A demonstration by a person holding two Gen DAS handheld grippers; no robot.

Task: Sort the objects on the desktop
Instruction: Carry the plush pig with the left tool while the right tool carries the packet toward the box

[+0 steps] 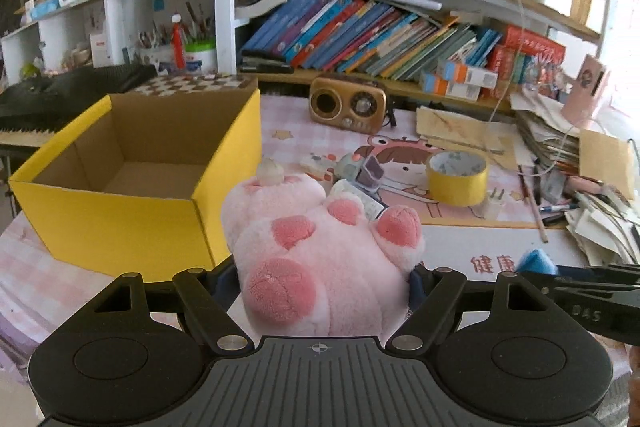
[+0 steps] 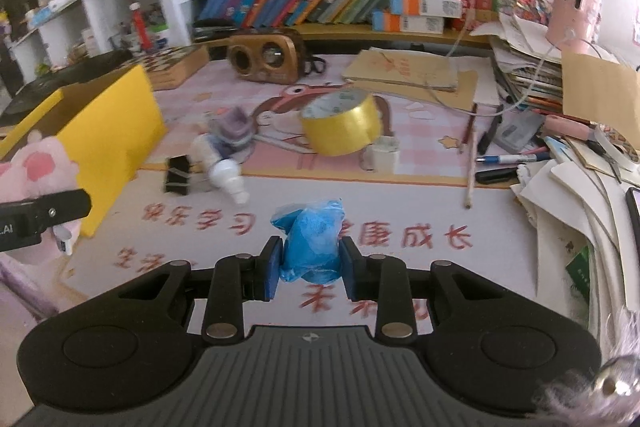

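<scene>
So both hands are loaded right now. The pink plush toy (image 1: 320, 251) sits squeezed in the left gripper (image 1: 324, 279), jaws wide around its fat body, just right of the open yellow box (image 1: 120, 203). The right gripper (image 2: 310, 267) is nearly closed on a crumpled blue bag (image 2: 312, 243), held above the desk mat (image 2: 400, 211). Looks like the carry step to me. Next move is probably swinging the plush left over the box and letting go inside. Tape roll (image 2: 340, 127) and binder clip (image 2: 178, 175) are left farther back.
</scene>
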